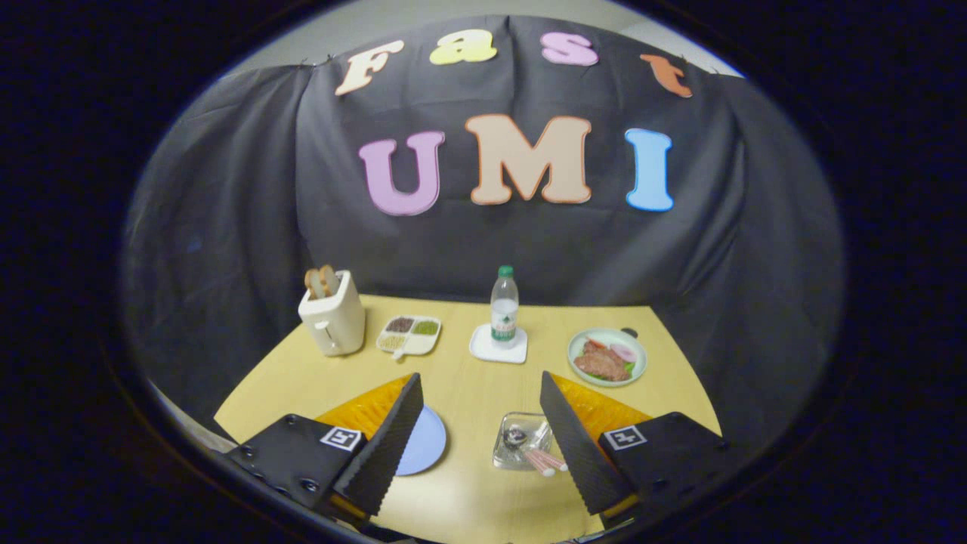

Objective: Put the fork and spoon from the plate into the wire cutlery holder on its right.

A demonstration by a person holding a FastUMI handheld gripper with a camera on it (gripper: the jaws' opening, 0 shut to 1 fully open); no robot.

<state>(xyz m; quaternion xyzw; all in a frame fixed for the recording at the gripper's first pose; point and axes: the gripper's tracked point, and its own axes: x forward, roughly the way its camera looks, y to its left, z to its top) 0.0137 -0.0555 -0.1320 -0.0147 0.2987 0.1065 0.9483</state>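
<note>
A yellow worktop (468, 378) stands against a creased black cloth wall (227, 227); above the cloth shows what seems a pale room wall (423, 19).

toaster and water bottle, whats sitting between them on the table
A divided snack tray lies between the toaster and the water bottle, seen in the gripper view. The hand-held gripper hangs open.

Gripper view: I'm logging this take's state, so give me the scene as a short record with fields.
gripper: open, fingers spread, nothing between them
plate: blue plate beside the left finger, bare where visible
cutlery holder: clear-looking holder by the right finger, pink-handled cutlery lying in it
far row: toaster, divided dish, water bottle on a coaster, plate of food
surface: yellow table
</note>
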